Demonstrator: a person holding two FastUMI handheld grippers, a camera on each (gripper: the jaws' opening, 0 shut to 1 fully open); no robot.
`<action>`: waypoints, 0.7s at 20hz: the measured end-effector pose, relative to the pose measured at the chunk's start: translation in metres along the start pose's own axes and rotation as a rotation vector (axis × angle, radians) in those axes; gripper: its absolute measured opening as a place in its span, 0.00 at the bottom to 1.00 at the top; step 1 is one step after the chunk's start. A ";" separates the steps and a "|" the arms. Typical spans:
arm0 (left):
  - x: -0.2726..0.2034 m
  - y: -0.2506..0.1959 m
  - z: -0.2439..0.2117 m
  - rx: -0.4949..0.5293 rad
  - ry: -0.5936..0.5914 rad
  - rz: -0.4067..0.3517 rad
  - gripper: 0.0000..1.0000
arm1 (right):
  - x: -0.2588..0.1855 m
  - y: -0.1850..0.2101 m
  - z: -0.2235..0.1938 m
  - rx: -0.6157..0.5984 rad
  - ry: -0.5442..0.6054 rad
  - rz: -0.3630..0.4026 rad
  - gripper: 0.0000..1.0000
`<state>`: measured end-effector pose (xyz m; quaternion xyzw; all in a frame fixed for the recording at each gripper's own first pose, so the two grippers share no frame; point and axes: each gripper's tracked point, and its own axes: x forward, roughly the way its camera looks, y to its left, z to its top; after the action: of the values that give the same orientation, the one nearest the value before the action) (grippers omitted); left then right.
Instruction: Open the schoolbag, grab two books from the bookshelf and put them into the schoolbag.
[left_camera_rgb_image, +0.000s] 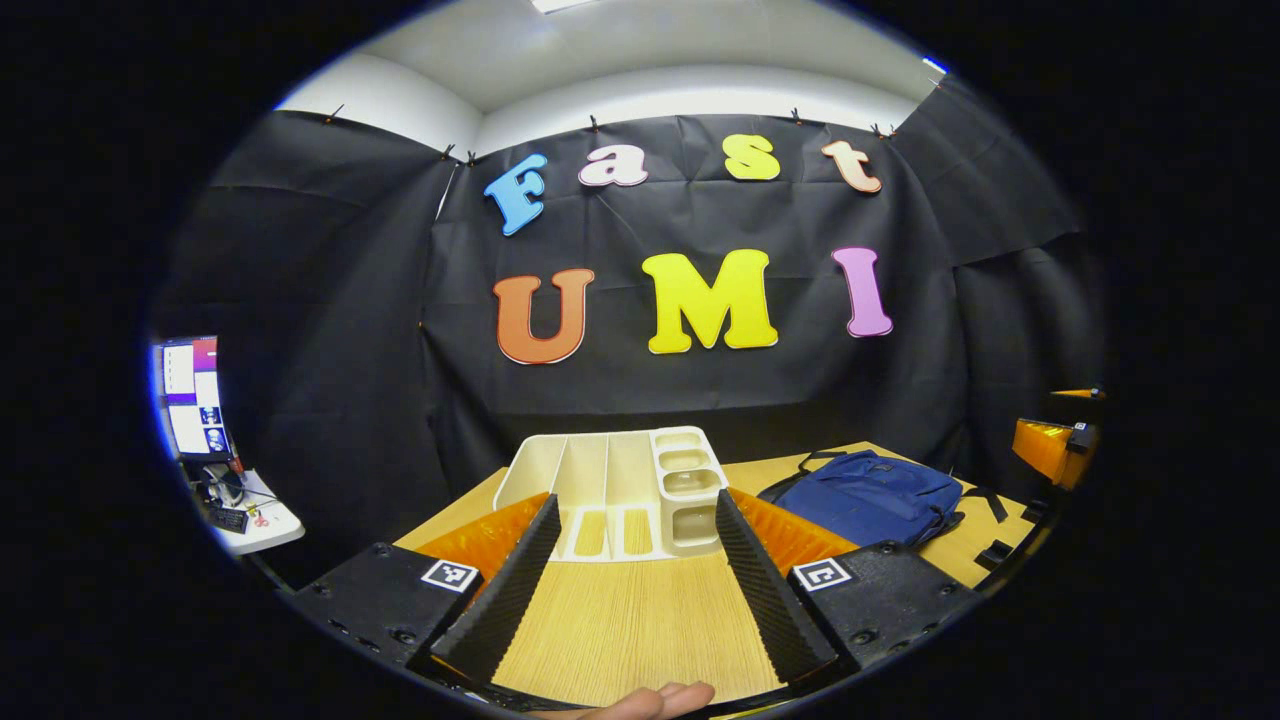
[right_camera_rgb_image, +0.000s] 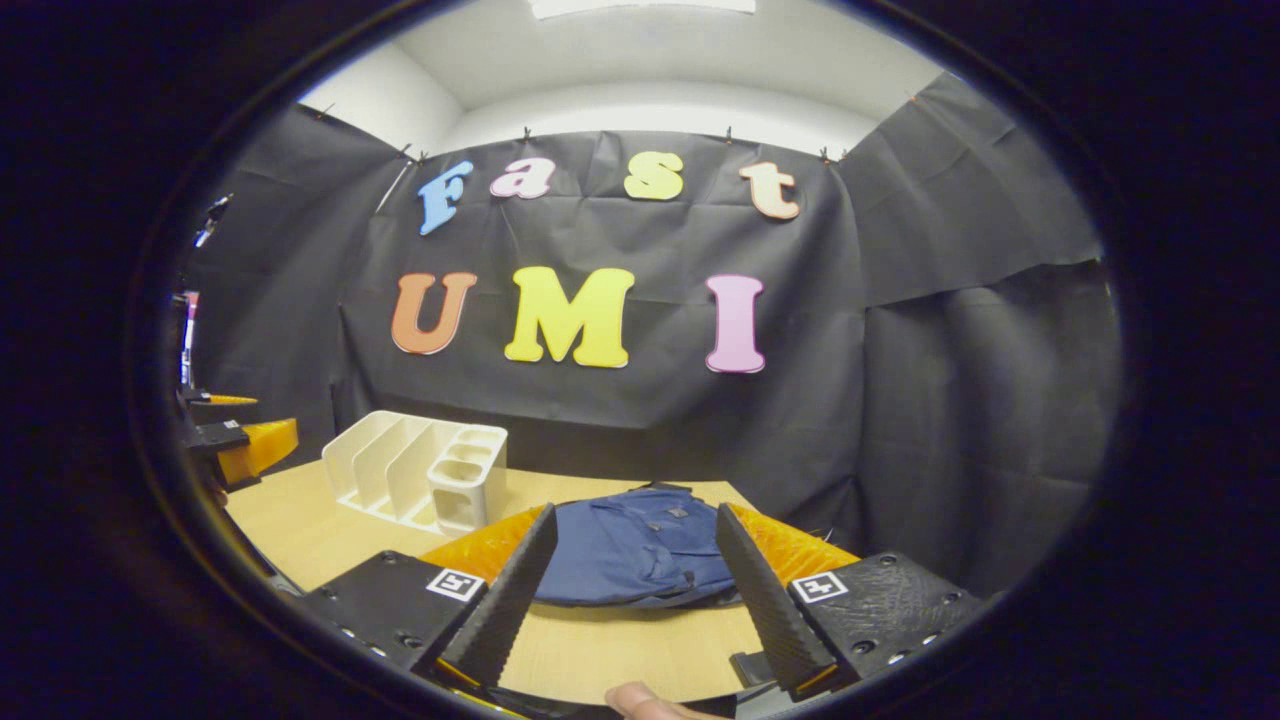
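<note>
Looking along the left gripper (left_camera_rgb_image: 640, 590) in the left gripper view, its two black ribbed fingers are spread wide apart with nothing between them, held level above the wooden table (left_camera_rgb_image: 630, 620) and aimed straight at the white bookshelf (left_camera_rgb_image: 625, 490), which sits toward the back of the table near the black cloth wall. A fingertip of the person's hand (left_camera_rgb_image: 640, 702) peeks in at the very bottom. The blue schoolbag (left_camera_rgb_image: 870, 495) lies flat just to the right of the bookshelf, zipped up as far as I can tell. I can't make out any books in the bookshelf slots from here. Over in the right gripper view, the right gripper (right_camera_rgb_image: 635, 590) is also wide open and empty, hovering low over the table and pointed right at the schoolbag (right_camera_rgb_image: 640, 550), which shows framed between its fingers but not touched. The bookshelf (right_camera_rgb_image: 420, 470) is off to its left, and the other gripper's orange body pokes in at the far left edge. A small side table with a monitor (left_camera_rgb_image: 192, 395) stands off to the left of the booth.
</note>
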<state>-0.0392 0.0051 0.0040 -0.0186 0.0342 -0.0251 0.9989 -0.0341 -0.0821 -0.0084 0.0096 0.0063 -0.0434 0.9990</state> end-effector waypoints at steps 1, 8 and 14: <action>0.000 -0.001 0.000 0.003 0.000 -0.001 0.94 | 0.002 -0.003 0.000 -0.001 0.002 -0.007 0.95; 0.001 0.006 -0.002 0.011 0.004 0.003 0.98 | 0.003 0.000 -0.003 -0.007 0.011 -0.006 0.95; 0.002 0.009 -0.003 0.015 0.005 0.010 0.94 | 0.005 0.002 -0.008 -0.015 0.029 0.000 0.98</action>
<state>-0.0372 0.0134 0.0008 -0.0108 0.0366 -0.0204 0.9991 -0.0294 -0.0807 -0.0168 0.0025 0.0209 -0.0432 0.9988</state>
